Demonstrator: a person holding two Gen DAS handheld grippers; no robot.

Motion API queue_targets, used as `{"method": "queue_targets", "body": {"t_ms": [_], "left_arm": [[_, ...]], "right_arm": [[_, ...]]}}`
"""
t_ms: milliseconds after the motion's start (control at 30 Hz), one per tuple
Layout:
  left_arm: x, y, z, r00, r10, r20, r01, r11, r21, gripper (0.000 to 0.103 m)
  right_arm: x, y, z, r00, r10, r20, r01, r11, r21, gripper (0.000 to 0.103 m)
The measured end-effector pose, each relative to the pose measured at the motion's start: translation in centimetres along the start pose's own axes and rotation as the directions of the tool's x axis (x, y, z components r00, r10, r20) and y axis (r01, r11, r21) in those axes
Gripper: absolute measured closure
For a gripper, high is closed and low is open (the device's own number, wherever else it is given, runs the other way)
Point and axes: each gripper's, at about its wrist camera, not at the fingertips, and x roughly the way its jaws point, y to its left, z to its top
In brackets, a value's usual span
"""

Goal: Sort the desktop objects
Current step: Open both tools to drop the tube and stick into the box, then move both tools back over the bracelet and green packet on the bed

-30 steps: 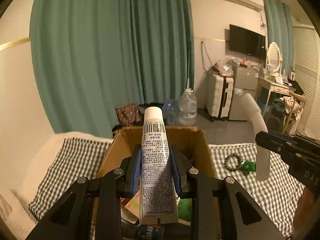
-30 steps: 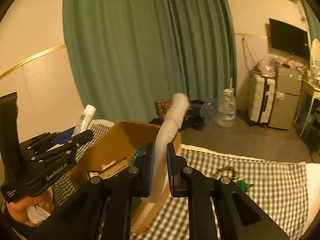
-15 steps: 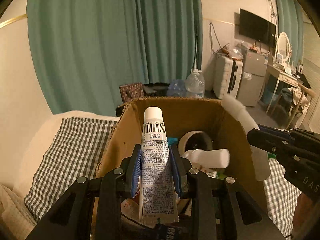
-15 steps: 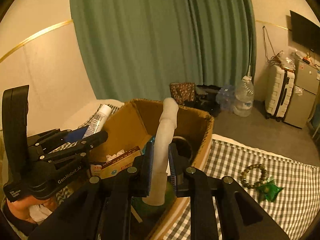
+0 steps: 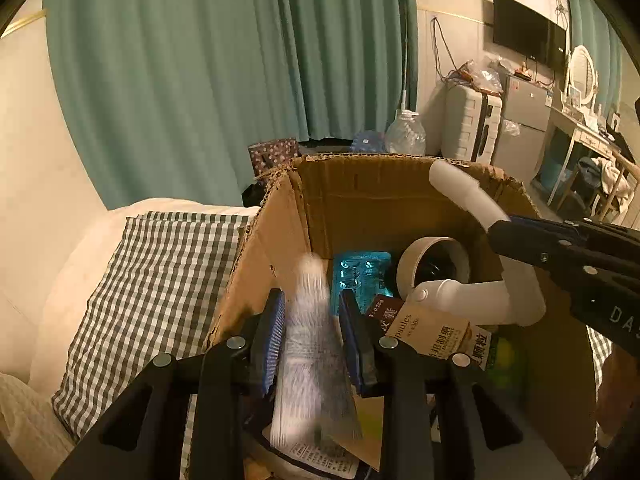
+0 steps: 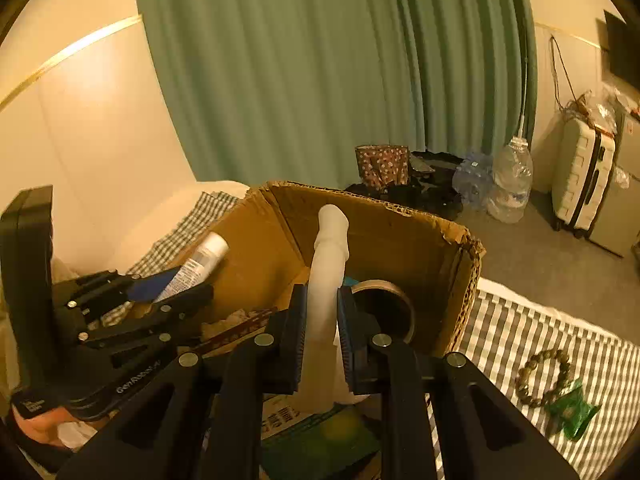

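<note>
While both of your tools hang over the open cardboard box (image 5: 384, 200), your left tool (image 5: 310, 334) has just been easing its jaws apart around the printed white tube (image 5: 310, 344); the tube is blurred, so it seems to be slipping free of the blue pads (image 5: 274, 336) rather than gripped. Your right tool (image 6: 322, 330) has just been opening too, and the pale bent pipe (image 6: 328, 276) stands between its pads with thin gaps on both sides, its lower end inside the box. Down in the box lie a tape roll (image 5: 434, 264), a blue blister pack (image 5: 362, 276) and a capsule carton (image 5: 436, 336). Beside the box, a bead bracelet (image 6: 544, 376) rests on the checked cloth (image 6: 516, 340).
</note>
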Motion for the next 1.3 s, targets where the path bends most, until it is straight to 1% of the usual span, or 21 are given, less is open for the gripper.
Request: {"method": "queue_targets", "body": {"t_ms": [33, 67, 100, 133, 167, 200, 333, 400, 433, 533, 633, 700, 767, 833, 933, 1067, 1100, 1200, 1300], "left_arm": [[0.0, -0.1, 0.1, 1.0, 0.003, -0.001, -0.003, 1.0, 0.0, 0.055], [-0.1, -0.1, 0.1, 1.0, 0.007, 0.001, -0.007, 1.0, -0.001, 0.038], [-0.2, -0.3, 0.2, 1.0, 0.011, 0.004, -0.011, 1.0, 0.003, 0.033], [-0.4, -0.5, 0.2, 1.0, 0.013, 0.011, -0.013, 1.0, 0.01, 0.032], [-0.3, -0.5, 0.3, 1.0, 0.013, 0.013, -0.013, 1.0, 0.015, 0.032], [-0.4, -0.6, 0.3, 1.0, 0.014, 0.014, -0.015, 1.0, 0.017, 0.032], [-1.1, -0.6, 0.6, 1.0, 0.006, 0.03, -0.006, 1.0, 0.001, 0.031], [-1.7, -0.7, 0.8, 0.999, -0.009, 0.048, 0.009, 1.0, -0.006, 0.028], [-2.1, -0.9, 1.0, 0.998, -0.015, 0.06, 0.015, 1.0, -0.005, 0.025], [-3.6, -1.8, 1.4, 0.995, -0.019, 0.096, 0.018, 1.0, 0.013, 0.02], [-4.9, -2.7, 1.7, 0.992, -0.014, 0.124, 0.01, 1.0, 0.027, 0.012], [-5.9, -3.3, 2.0, 0.989, -0.018, 0.147, 0.014, 0.999, 0.032, 0.01], [-6.7, -3.6, 2.3, 0.986, -0.021, 0.167, 0.015, 0.999, 0.032, 0.002], [-7.6, -4.2, 2.5, 0.982, -0.014, 0.188, 0.008, 0.999, 0.034, 0.0], [-8.9, -5.1, 2.7, 0.977, -0.024, 0.211, 0.016, 0.999, 0.044, 0.0], [-10.7, -7.2, 2.8, 0.971, -0.04, 0.238, 0.025, 0.997, 0.067, 0.0], [-11.2, -7.8, 2.8, 0.968, -0.04, 0.248, 0.021, 0.997, 0.078, 0.0], [-12.3, -9.3, 2.8, 0.963, -0.046, 0.265, 0.019, 0.995, 0.103, 0.0], [-13.5, -10.8, 2.9, 0.957, -0.069, 0.283, 0.037, 0.992, 0.117, 0.0]], "right_arm": [[0.1, -0.3, 0.1, 1.0, -0.001, -0.002, 0.001, 1.0, 0.006, 0.083], [0.2, -0.3, 0.0, 1.0, 0.002, -0.002, -0.002, 1.0, 0.012, 0.081], [0.3, -0.3, 0.0, 1.0, 0.002, 0.0, -0.001, 1.0, 0.014, 0.075], [0.3, -0.2, 0.1, 1.0, -0.006, 0.004, 0.006, 1.0, 0.012, 0.07], [0.2, 0.0, 0.2, 1.0, -0.015, 0.014, 0.015, 1.0, 0.011, 0.057], [0.0, 0.1, 0.2, 0.999, -0.021, 0.033, 0.021, 1.0, 0.015, 0.047], [-1.3, 0.3, 0.2, 0.997, -0.042, 0.069, 0.041, 0.999, 0.017, 0.045], [-2.1, 0.2, 0.4, 0.995, -0.057, 0.079, 0.056, 0.998, 0.019, 0.045], [-2.5, 0.0, 0.6, 0.995, -0.061, 0.081, 0.059, 0.998, 0.022, 0.045], [-4.2, -0.5, 0.8, 0.991, -0.082, 0.103, 0.079, 0.996, 0.038, 0.042], [-6.1, -1.1, 1.0, 0.985, -0.113, 0.128, 0.106, 0.993, 0.058, 0.035], [-7.6, -1.4, 1.1, 0.978, -0.142, 0.153, 0.133, 0.989, 0.069, 0.032], [-9.2, -1.6, 1.0, 0.968, -0.172, 0.182, 0.163, 0.985, 0.065, 0.029], [-10.5, -1.9, 1.1, 0.962, -0.188, 0.197, 0.177, 0.982, 0.068, 0.028], [-12.7, -2.6, 0.7, 0.954, -0.214, 0.208, 0.2, 0.976, 0.085, 0.026], [-15.6, -3.5, 0.1, 0.935, -0.263, 0.238, 0.243, 0.964, 0.11, 0.016], [-16.6, -4.0, -0.1, 0.926, -0.281, 0.251, 0.257, 0.958, 0.125, 0.014], [-18.9, -4.9, -0.5, 0.906, -0.323, 0.273, 0.289, 0.944, 0.159, 0.011], [-20.9, -5.8, -1.0, 0.887, -0.358, 0.291, 0.316, 0.931, 0.184, 0.006]]}}
